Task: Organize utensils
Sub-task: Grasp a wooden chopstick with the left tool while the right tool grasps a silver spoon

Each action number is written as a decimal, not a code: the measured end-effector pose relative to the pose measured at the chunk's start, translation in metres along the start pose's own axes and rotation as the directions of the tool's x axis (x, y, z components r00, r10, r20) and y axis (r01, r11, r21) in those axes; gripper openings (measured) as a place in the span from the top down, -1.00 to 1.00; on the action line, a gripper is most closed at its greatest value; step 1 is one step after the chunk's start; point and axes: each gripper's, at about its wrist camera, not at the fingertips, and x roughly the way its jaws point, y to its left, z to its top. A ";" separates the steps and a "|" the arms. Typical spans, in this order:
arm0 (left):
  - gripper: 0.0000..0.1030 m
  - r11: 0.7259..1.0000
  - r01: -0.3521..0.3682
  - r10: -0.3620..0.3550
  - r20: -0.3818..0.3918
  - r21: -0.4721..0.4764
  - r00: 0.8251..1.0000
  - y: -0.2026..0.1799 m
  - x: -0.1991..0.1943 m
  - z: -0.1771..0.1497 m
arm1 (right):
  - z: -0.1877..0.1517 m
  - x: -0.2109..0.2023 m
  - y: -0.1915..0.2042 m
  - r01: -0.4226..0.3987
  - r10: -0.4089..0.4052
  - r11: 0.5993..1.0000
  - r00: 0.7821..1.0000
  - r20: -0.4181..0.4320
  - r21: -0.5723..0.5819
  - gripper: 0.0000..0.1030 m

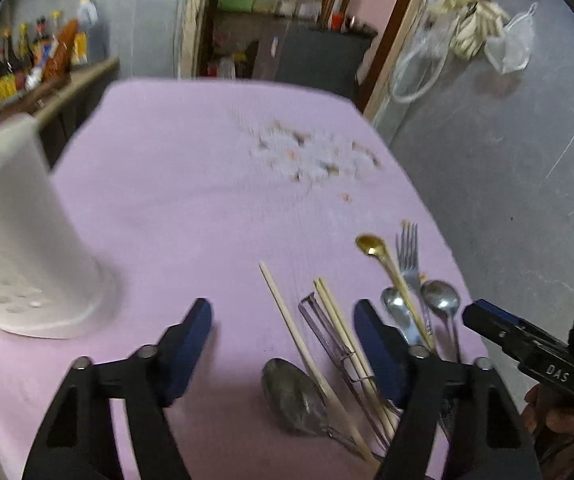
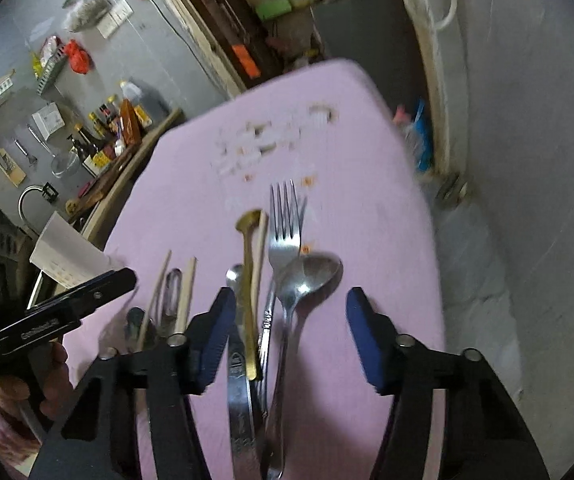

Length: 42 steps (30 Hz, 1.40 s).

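Both tools, left (image 1: 283,324) and right (image 2: 289,312), gape empty above 1 fork (image 2: 285,224); 3 chopsticks (image 1: 287,316).

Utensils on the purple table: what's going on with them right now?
A person holds a gripper in each hand over loose cutlery on the purple tablecloth. The left gripper is open above the chopsticks and a large spoon. The right gripper is open over the fork, a gold spoon and a steel spoon. Neither holds anything. The white utensil holder stands on the left side of the table.
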 end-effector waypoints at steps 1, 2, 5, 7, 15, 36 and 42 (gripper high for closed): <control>-0.11 1.000 0.008 -0.008 -0.019 -0.003 1.000 -0.001 0.005 0.001 | 0.000 0.007 -0.001 -0.011 0.011 1.000 1.000 -0.006 0.009 0.06; -0.08 1.000 0.016 -0.016 -0.045 -0.005 0.999 -0.001 0.011 0.002 | 0.000 0.012 -0.001 -0.021 0.021 1.000 1.000 -0.005 0.014 0.06; 0.14 0.999 0.031 -0.033 -0.103 -0.019 0.994 0.001 0.022 0.004 | 0.000 0.022 0.006 -0.044 0.044 0.999 0.999 -0.023 0.011 0.11; 0.21 0.999 0.039 -0.043 -0.112 -0.036 0.993 0.001 0.026 0.005 | -0.001 0.025 0.007 -0.054 0.054 0.999 0.997 -0.046 0.011 0.13; 0.57 0.991 0.105 -0.120 -0.213 -0.083 0.970 -0.001 0.035 0.013 | -0.002 0.036 0.006 -0.122 0.130 0.990 0.984 -0.118 0.073 0.46; 0.82 0.984 0.123 -0.155 -0.280 -0.129 0.948 0.005 0.043 0.020 | 0.011 0.037 -0.006 -0.138 0.169 0.975 0.969 -0.178 0.173 0.89; 0.85 0.978 0.153 -0.175 -0.165 -0.142 0.971 0.004 0.020 0.016 | 0.009 0.013 0.005 -0.154 0.168 0.980 0.980 -0.104 0.130 0.91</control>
